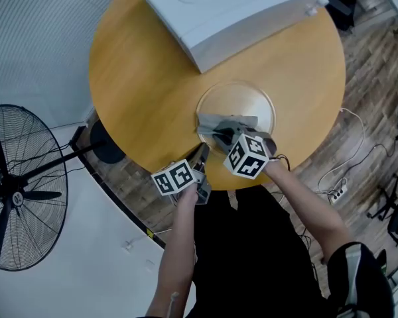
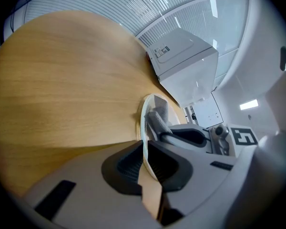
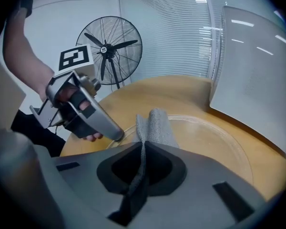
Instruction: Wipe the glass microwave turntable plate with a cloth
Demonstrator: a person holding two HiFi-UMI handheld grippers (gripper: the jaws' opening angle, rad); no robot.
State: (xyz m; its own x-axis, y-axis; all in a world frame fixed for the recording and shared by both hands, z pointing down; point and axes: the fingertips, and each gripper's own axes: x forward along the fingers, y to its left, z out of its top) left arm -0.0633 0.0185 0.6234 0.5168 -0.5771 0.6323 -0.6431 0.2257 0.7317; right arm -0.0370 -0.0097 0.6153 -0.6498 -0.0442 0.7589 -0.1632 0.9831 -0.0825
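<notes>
The glass turntable plate (image 1: 245, 98) lies on the round wooden table (image 1: 139, 78), close to its near edge. My left gripper (image 1: 200, 154) is shut on the plate's near-left rim; in the left gripper view the thin glass edge (image 2: 143, 123) runs between the pads (image 2: 128, 163). My right gripper (image 1: 220, 136) is shut on a grey cloth (image 1: 227, 123) that lies on the near part of the plate. In the right gripper view the cloth (image 3: 155, 124) spreads out from the jaws onto the plate (image 3: 214, 137), with the left gripper (image 3: 118, 136) at the rim beside it.
A white microwave (image 1: 232, 12) stands at the back of the table, just behind the plate. A standing fan (image 1: 16, 191) is on the floor at the left. Cables and a power strip (image 1: 336, 192) lie on the floor to the right.
</notes>
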